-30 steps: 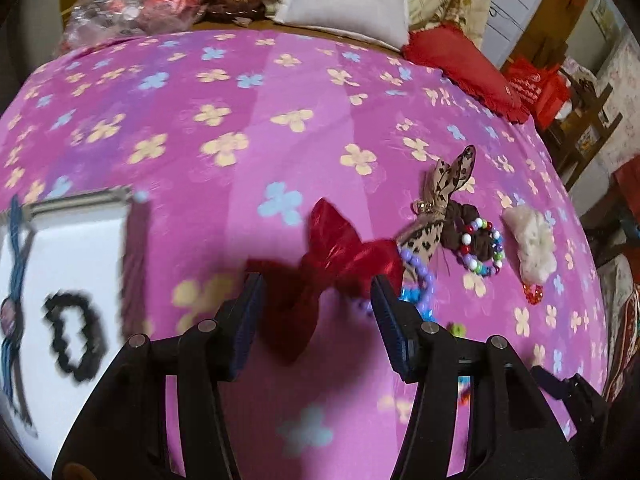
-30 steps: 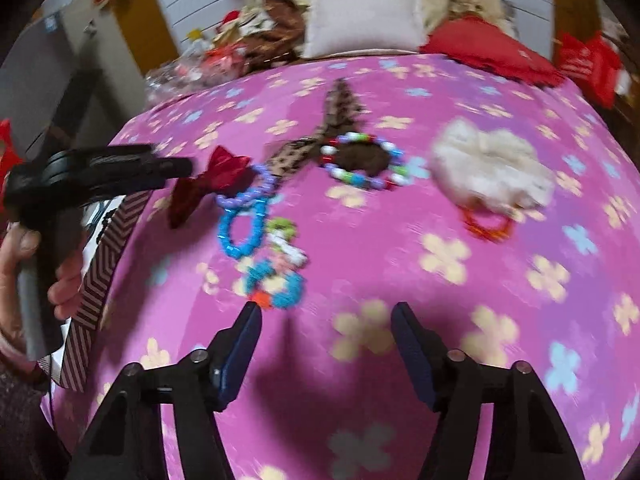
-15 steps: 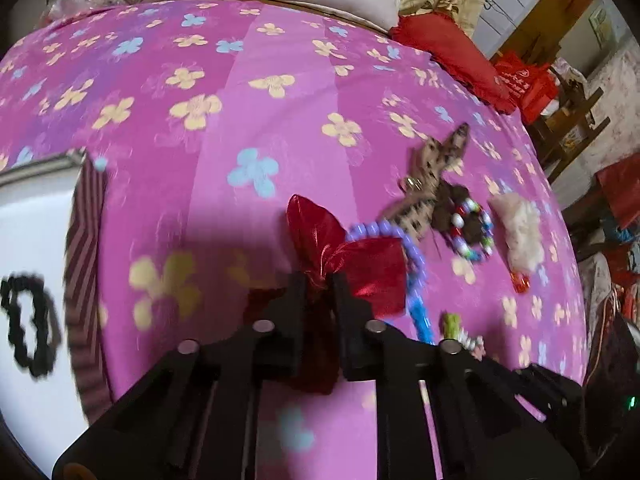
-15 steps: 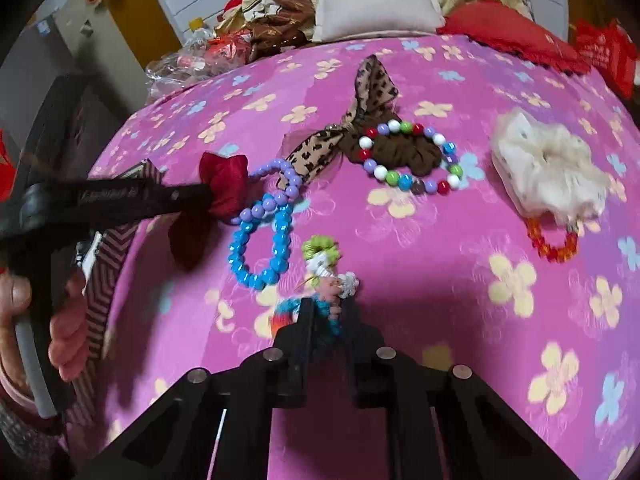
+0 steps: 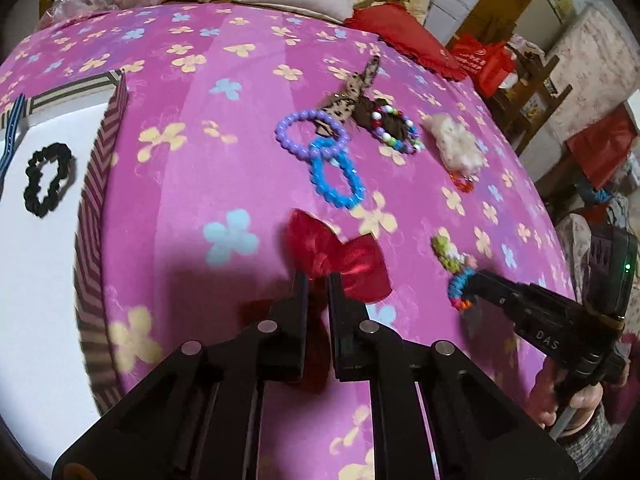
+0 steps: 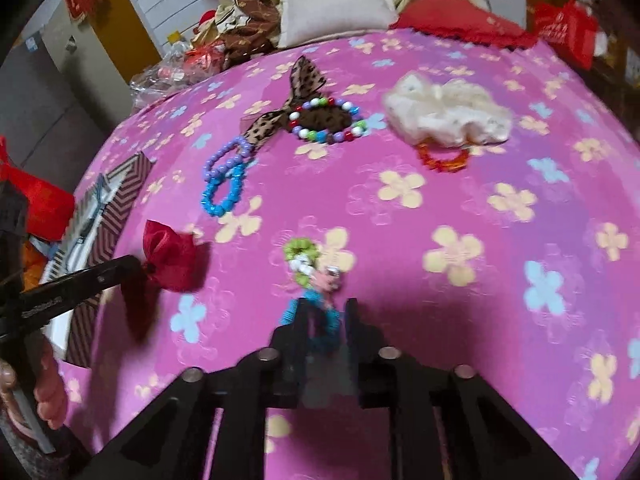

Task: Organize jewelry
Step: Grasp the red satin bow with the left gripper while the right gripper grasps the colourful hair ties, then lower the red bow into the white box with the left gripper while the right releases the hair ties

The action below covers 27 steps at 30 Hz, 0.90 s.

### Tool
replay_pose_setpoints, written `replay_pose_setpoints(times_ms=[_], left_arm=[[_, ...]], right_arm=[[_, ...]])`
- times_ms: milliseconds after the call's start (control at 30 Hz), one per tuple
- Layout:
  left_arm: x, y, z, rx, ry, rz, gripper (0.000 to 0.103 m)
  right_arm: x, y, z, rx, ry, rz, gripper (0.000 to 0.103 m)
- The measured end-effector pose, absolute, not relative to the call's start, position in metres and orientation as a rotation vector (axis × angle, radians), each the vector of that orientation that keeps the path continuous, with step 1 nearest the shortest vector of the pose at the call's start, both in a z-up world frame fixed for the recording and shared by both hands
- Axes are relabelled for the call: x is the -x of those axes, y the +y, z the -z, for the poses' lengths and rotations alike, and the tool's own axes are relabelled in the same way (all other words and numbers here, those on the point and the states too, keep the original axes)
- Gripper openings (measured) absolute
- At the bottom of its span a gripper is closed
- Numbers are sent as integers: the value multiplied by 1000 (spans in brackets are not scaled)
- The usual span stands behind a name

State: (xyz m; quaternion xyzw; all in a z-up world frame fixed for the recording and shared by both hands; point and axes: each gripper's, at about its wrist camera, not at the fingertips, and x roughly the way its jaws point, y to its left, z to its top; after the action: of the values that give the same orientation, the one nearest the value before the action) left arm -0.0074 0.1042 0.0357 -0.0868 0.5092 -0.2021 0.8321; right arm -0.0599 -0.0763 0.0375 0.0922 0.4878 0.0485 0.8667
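Observation:
My left gripper (image 5: 318,280) is shut on a red satin bow (image 5: 340,258) and holds it just above the pink flowered bedspread (image 5: 224,128); the bow also shows in the right wrist view (image 6: 170,258). My right gripper (image 6: 326,312) is shut on a colourful coiled hair tie (image 6: 312,280), which also shows in the left wrist view (image 5: 458,276). A striped box (image 5: 96,200) with a white inside lies to the left and holds a black scrunchie (image 5: 46,178).
On the bedspread lie a purple bead bracelet (image 5: 308,136), a blue bead bracelet (image 5: 336,178), a leopard ribbon (image 5: 352,92), a multicolour bead bracelet (image 5: 394,130), a cream scrunchie (image 5: 456,148) and an orange bead ring (image 6: 442,158). Pillows (image 6: 332,4) lie at the far edge.
Both grippers went from open to shut, the left on the red bow, the right on the coiled hair tie. Both have since pulled back with their items, away from the bracelets.

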Motion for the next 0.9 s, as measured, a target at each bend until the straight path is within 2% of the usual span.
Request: replay_pose_setpoints(times_ms=[33,67,133,233,333,500,567,600,633,667,700,900], left_arm=[[8,104,-36,186,1075,433,19],[10,104,-37,187,1065,435,23],[13,107,-41,181,1029,439,38],[15,110,-42,173,991,460,57],[12,106,-35,154,1000,491,57],[10,92,-18,94,1028,520,57],[11,87,-15,83,1021,522,56],[10,85,-15,70,1023,503,41],[10,84,-14,56,1026,486,13],[8,85,-12,61,1042,488,13],[9,87,-13,77,1041,489,13],[18,107,-48,145,971,495,12]], right_arm=[[62,-75,-39,-180,1010,-94,44],[66,-75,-41,-166,986,-84,54],[69,-72,-46,-130,948,-63,56],[64,-66,-44,-107,952,-58,56],[58,-62,-38,-100,972,-61,56],[49,-52,-30,-87,984,-66,56],[46,-49,-26,-71,992,-56,48],[45,-48,-25,-58,993,-43,45],[45,-46,-25,-44,987,-31,37],[44,-45,-25,-26,987,-20,25],[43,-45,-25,-28,991,-24,19],[44,-51,-47,-92,986,-31,18]])
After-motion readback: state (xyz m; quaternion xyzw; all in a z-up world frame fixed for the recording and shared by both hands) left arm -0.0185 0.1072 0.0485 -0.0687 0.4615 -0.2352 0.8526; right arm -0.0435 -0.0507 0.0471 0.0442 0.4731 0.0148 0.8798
